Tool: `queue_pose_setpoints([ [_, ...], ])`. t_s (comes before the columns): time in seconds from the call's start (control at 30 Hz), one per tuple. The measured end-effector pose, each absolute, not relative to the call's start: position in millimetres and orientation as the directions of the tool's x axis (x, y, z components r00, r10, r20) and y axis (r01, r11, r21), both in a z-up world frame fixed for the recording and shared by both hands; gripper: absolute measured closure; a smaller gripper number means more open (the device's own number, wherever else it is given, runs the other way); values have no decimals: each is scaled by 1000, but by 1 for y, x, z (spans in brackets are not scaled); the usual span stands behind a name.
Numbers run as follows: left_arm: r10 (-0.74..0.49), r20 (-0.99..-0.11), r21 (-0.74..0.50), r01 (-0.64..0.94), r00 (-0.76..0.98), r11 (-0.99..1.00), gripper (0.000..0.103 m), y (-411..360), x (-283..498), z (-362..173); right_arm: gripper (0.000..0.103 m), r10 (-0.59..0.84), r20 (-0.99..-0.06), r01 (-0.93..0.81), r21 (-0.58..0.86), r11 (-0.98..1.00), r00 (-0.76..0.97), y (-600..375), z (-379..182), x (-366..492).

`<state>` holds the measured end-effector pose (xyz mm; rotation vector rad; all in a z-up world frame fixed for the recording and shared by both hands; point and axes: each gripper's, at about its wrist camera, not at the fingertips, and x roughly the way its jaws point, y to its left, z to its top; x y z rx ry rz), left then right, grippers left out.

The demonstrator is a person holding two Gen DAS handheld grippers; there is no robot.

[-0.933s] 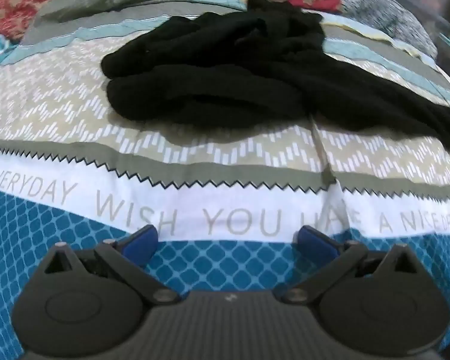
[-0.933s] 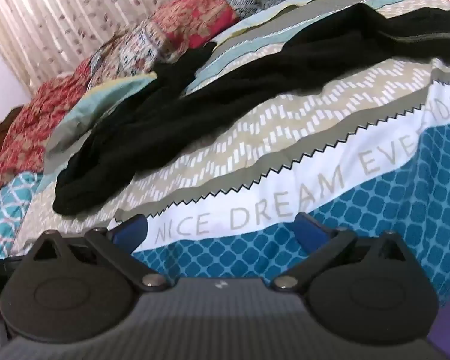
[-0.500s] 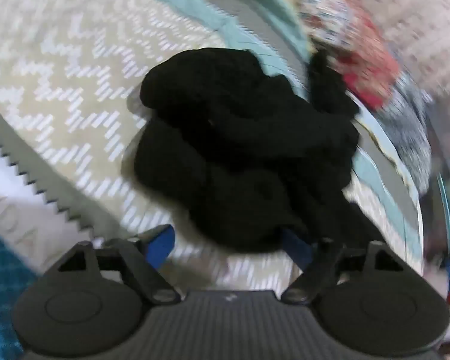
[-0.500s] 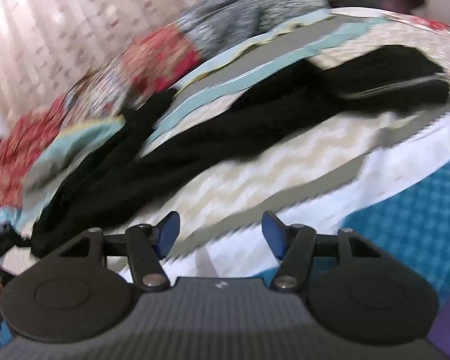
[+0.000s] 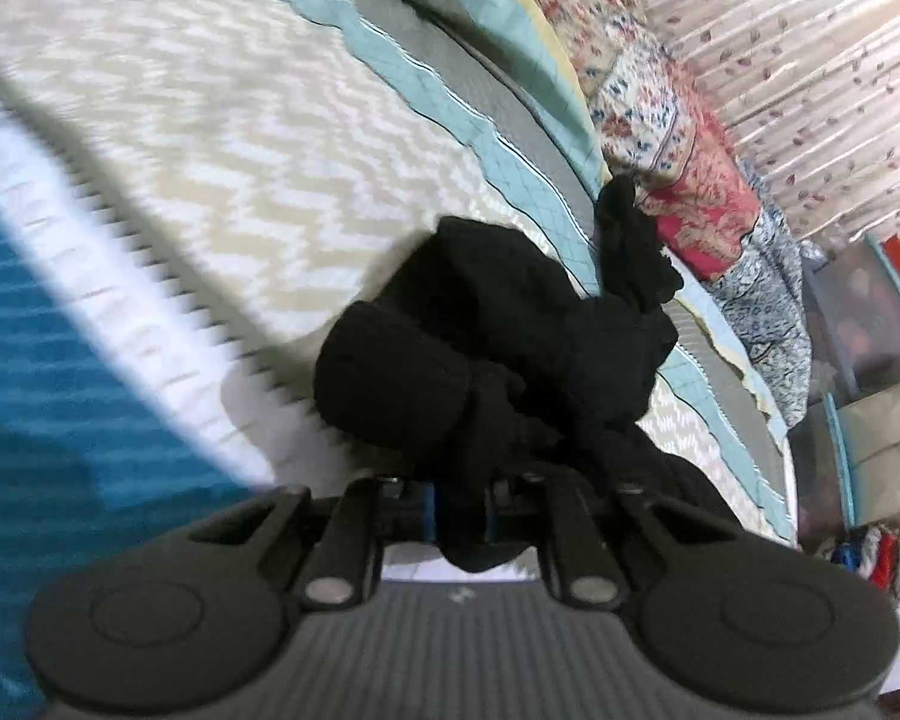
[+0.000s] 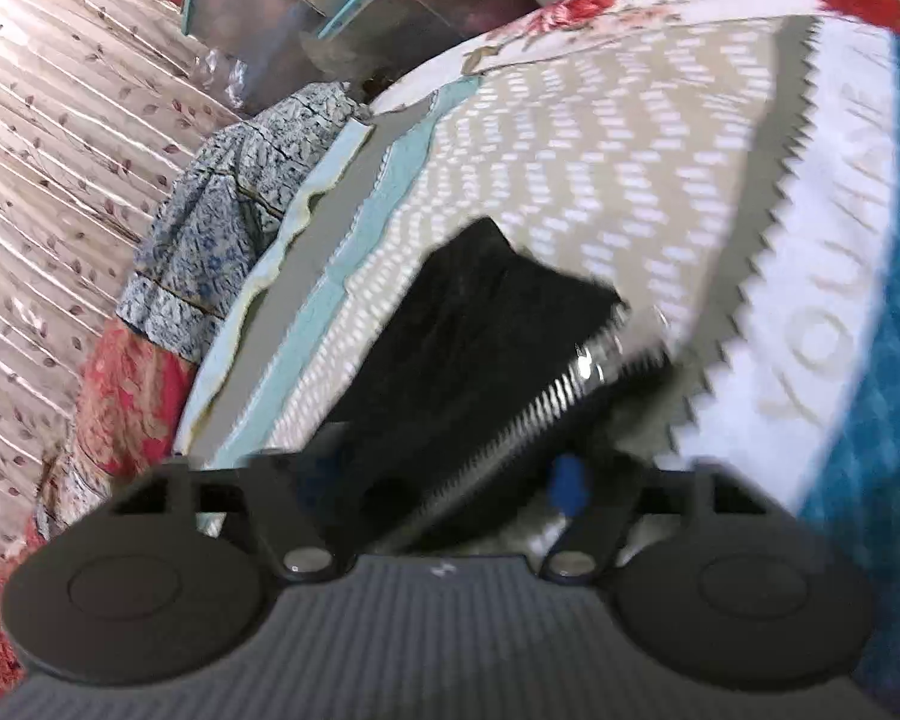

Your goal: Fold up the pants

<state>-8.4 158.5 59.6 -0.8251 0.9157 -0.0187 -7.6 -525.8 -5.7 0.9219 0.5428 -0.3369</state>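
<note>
Two tools: both are clamped on one pair of black pants [image 5: 498, 360], and both have just been closing.
Left tool [image 5: 459, 510]: its blue pads are drawn nearly together with a bunched wad of black fabric squeezed between them; a tuft of cloth hangs out below the pads toward the tool body.
Pants, left wrist view: a crumpled black heap rising straight from the left tool's tips, lying on the beige chevron band of the bedspread [image 5: 210, 138], with one twisted end reaching toward the grey and teal stripes.
Bed, left wrist view: the teal honeycomb band and the white band with a zigzag edge run along the left; patterned red and blue bedding [image 5: 684, 180] is piled along the far edge, with a leaf-print curtain [image 5: 810, 60] behind it.
Right tool [image 6: 450, 495]: clenched on the pants at a flat end with a shiny ribbed strip [image 6: 546, 402] running diagonally across it; one blue pad [image 6: 567, 483] shows at the right of the cloth, the other is hidden by fabric.
Pants, right wrist view [image 6: 468, 324]: a flat black panel lying on the beige chevron band, its far corner pointing up the bed.
Bed, right wrist view: the white lettered band and teal band lie to the right; blue patterned bedding [image 6: 222, 210] and the curtain sit at the left.
</note>
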Motion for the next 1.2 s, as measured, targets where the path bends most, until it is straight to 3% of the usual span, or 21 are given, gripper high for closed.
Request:
queue_pose_setpoints([
  [0.23, -340, -685, -648, -327, 644, 687, 92, 179, -48, 62, 96, -126, -341, 344, 714, 609, 932, -542, 82, -71],
  [0.4, -303, -654, -641, -296, 694, 708, 92, 196, -73, 77, 96, -141, -261, 279, 634, 722, 955, -540, 154, -77],
  [0.5, -272, -664, -634, -332, 696, 699, 92, 206, -78, 79, 93, -123, -323, 292, 551, 782, 938, -539, 169, -29],
  [0.57, -255, -684, -623, -364, 683, 693, 92, 208, -78, 74, 87, -76, -438, 302, 474, 827, 896, -533, 155, 22],
  [0.63, -265, -687, -630, -373, 676, 681, 92, 210, -81, 68, 66, -111, -530, 360, 394, 846, 841, -530, 132, 46],
  [0.97, -272, -717, -609, -387, 642, 693, 92, 207, -74, 58, 59, -107, -577, 451, 496, 742, 810, -525, 46, -46],
  [1.2, -254, -724, -595, -394, 642, 700, 92, 201, -78, 66, 57, -75, -614, 483, 534, 694, 786, -533, 10, 2],
])
